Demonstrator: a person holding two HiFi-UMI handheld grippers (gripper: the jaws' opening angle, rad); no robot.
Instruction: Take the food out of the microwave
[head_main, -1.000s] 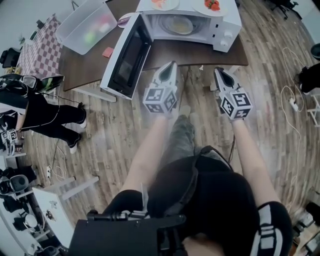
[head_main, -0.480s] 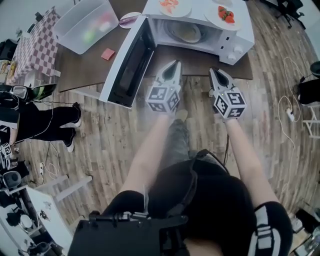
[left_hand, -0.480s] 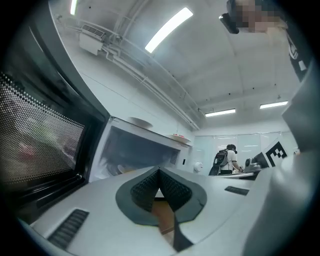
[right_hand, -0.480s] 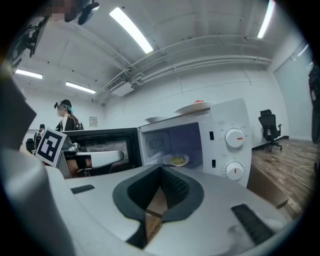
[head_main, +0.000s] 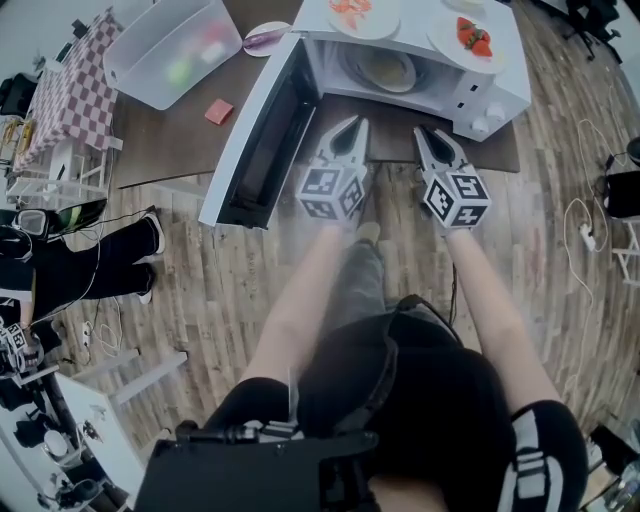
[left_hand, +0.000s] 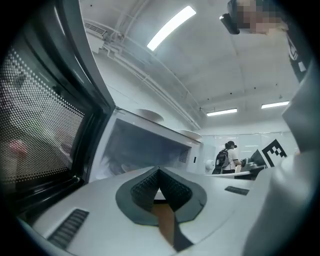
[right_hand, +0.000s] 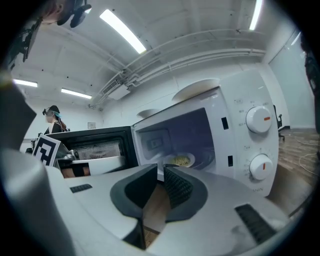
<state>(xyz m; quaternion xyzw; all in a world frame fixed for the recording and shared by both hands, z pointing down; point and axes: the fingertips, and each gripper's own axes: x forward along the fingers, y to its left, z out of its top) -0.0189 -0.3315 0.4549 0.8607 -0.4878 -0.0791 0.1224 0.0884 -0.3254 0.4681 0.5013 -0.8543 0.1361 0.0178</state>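
The white microwave (head_main: 470, 85) stands on the brown table with its door (head_main: 262, 130) swung open to the left. Inside it lies a plate of yellowish food (head_main: 385, 68), which also shows in the right gripper view as the plate (right_hand: 181, 160) on the turntable. My left gripper (head_main: 350, 125) is level in front of the opening, its jaws shut with nothing between them (left_hand: 159, 171). My right gripper (head_main: 428, 135) is beside it, short of the cavity. Its jaws have just been opening and now stand slightly apart with nothing between them (right_hand: 161, 172).
Two plates with red food (head_main: 365, 12) (head_main: 470, 35) rest on top of the microwave. A clear plastic bin (head_main: 175, 50), a small red block (head_main: 219, 111) and a plate (head_main: 265, 38) lie on the table (head_main: 160, 140). A person (head_main: 70, 250) is at the left on the wood floor.
Both grippers have moved forward to the microwave's opening. The right gripper's jaws have parted a little; the left ones stay shut.
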